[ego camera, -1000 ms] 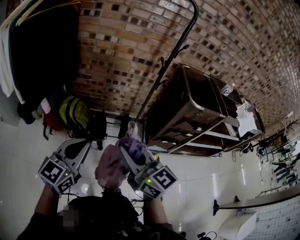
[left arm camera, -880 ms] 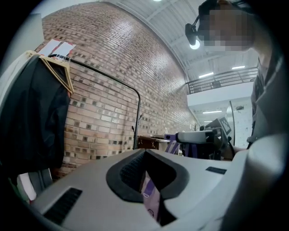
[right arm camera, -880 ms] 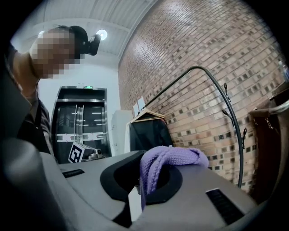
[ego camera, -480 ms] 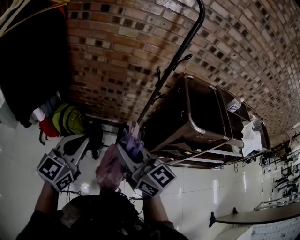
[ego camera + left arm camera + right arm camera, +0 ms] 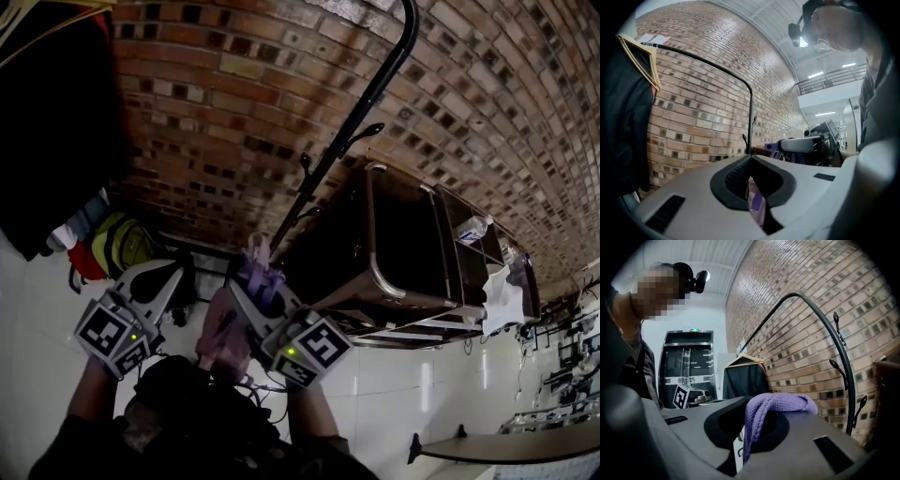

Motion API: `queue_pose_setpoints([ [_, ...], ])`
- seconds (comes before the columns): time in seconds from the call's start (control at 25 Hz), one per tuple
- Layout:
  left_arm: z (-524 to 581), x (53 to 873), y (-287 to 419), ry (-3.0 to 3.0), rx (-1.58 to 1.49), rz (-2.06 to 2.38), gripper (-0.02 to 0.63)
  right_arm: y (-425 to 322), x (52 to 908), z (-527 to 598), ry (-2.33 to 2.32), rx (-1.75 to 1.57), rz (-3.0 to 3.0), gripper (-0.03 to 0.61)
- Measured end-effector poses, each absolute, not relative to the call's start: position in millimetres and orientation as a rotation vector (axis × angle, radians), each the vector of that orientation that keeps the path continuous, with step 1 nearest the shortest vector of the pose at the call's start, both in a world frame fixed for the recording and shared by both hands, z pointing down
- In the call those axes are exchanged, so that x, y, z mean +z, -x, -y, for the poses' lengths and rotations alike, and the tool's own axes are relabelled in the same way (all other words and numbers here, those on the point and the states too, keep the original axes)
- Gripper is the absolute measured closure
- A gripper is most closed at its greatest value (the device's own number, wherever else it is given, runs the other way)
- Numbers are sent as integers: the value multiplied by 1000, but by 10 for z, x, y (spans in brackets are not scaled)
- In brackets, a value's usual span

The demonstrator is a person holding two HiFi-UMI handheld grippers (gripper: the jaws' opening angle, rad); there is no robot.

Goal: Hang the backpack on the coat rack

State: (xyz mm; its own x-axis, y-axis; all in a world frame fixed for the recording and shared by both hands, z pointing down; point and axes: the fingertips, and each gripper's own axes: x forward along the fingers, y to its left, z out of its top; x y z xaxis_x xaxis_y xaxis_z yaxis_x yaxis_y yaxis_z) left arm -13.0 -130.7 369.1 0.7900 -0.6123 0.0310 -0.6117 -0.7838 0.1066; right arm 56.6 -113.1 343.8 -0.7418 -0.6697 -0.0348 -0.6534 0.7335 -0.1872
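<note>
A pink backpack [image 5: 223, 336] with purple straps hangs between my two grippers in the head view. My right gripper [image 5: 257, 261] is shut on its purple knitted top loop [image 5: 780, 405], which drapes over the jaws; a white tag [image 5: 738, 452] shows below. My left gripper [image 5: 174, 269] sits beside it, jaws closed at the tips with a purple strap [image 5: 757, 205] and pink fabric caught in the hollow between them. The black coat rack [image 5: 354, 117] stands just ahead against the brick wall, its hooks [image 5: 836, 320] bare. Both grippers point level at the rack.
A dark coat on a wooden hanger [image 5: 47, 122] hangs at the left, with a green backpack [image 5: 117, 246] and a red bag [image 5: 84, 261] below it. A metal trolley [image 5: 375, 234] with a bottle [image 5: 472, 228] and a white cloth [image 5: 502, 295] stands right of the rack.
Both grippers have carried the backpack closer to the rack and the brick wall. The rack's pole and hooks loom larger. Neither grip has changed.
</note>
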Motion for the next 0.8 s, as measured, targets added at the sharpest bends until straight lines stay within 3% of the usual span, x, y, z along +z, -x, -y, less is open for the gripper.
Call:
queue_pose_setpoints([
  [0.8, 3074, 3584, -139, -2921, -86, 830, 575, -747, 3095, 2826, 1192, -198, -2817, 575],
])
